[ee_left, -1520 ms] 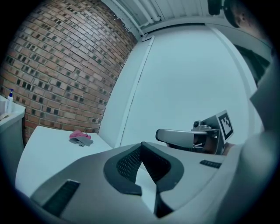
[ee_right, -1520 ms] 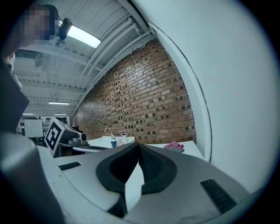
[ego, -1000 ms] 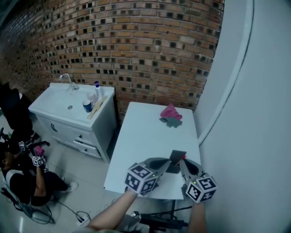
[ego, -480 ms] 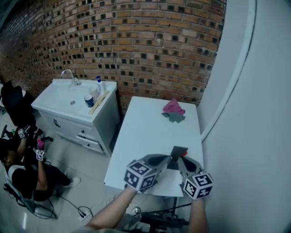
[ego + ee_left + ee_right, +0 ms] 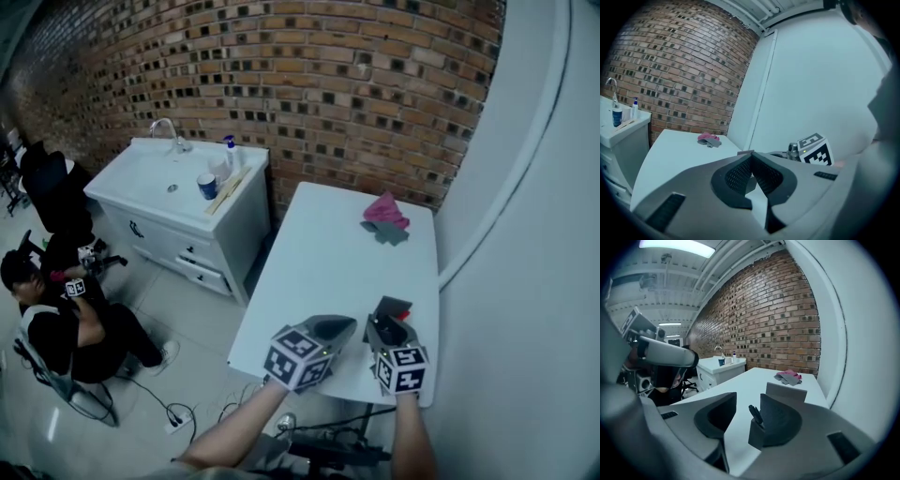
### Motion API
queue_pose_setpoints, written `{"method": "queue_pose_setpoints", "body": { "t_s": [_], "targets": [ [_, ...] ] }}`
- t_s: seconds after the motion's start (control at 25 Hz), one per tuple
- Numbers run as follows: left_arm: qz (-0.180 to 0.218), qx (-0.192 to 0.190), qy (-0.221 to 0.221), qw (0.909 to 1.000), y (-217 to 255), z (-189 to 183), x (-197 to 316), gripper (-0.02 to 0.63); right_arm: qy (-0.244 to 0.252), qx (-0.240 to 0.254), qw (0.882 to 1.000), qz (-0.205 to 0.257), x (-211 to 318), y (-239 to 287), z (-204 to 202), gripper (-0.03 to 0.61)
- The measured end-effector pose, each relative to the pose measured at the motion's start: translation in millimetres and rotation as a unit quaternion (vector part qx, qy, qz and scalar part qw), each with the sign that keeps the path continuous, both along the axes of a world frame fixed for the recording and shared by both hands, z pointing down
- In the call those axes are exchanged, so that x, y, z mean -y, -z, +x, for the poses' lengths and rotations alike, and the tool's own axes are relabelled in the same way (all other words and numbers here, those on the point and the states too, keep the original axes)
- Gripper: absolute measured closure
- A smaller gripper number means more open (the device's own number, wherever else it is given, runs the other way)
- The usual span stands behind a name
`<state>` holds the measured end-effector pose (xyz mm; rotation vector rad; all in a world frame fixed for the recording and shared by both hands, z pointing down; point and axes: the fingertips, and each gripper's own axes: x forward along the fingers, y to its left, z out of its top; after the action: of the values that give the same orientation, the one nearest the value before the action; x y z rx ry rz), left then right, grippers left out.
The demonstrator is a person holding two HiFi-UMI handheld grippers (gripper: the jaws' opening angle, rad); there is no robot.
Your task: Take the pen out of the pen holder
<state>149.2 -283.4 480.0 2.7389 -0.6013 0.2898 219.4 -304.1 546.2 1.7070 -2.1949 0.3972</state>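
A small dark grey pen holder (image 5: 757, 433) stands near the front right corner of the white table (image 5: 319, 253), with a black pen (image 5: 754, 414) sticking up out of it. My right gripper (image 5: 749, 399) is low over it, jaws opening; holder and pen sit in the gap close to the right jaw, with no pad pressing on them. In the head view the holder (image 5: 390, 310) shows just beyond the right gripper (image 5: 387, 330). My left gripper (image 5: 349, 324) hovers beside it on the left, its jaws shut with nothing between them (image 5: 751, 155).
A pink cloth (image 5: 384, 210) and a grey cloth (image 5: 391, 233) lie at the table's far end. White wall (image 5: 525, 281) runs along the right edge. A sink cabinet (image 5: 178, 202) stands to the left, with a person (image 5: 56, 323) sitting on the floor and cables near the table's front.
Both grippers have come down toward the table, the right one more. The right gripper's jaws have parted around the pen holder. The head view has swung a little.
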Motion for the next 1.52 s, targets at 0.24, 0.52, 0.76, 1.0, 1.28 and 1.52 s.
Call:
{"method": "queue_pose_setpoints", "body": {
  "t_s": [0.24, 0.52, 0.76, 1.0, 1.28, 1.52],
  "targets": [
    [-0.012, 0.007, 0.009, 0.9999, -14, -7, -1, 0.614, -0.016, -0.034, 0.999, -0.034, 12, -35, 7, 0.428],
    [-0.018, 0.006, 0.015, 0.9997, -21, -11, -1, 0.614, -0.019, -0.058, 0.998, -0.024, 11, -32, 12, 0.500],
    [-0.008, -0.007, 0.012, 0.9999, -11, -7, -5, 0.614, -0.025, -0.031, 0.999, 0.009, 5, 3, 15, 0.509],
    [0.003, -0.026, 0.003, 0.9997, 7, -5, -7, 0.614, -0.039, 0.030, 0.997, 0.068, -9, 72, 17, 0.509],
    [0.027, -0.047, -0.009, 0.9985, 37, 4, -10, 0.614, -0.033, 0.076, 0.987, 0.137, -28, 141, 17, 0.509],
    [0.049, -0.064, -0.016, 0.9966, 66, 4, -11, 0.614, -0.025, 0.102, 0.979, 0.176, -44, 177, 15, 0.509]
  ]
}}
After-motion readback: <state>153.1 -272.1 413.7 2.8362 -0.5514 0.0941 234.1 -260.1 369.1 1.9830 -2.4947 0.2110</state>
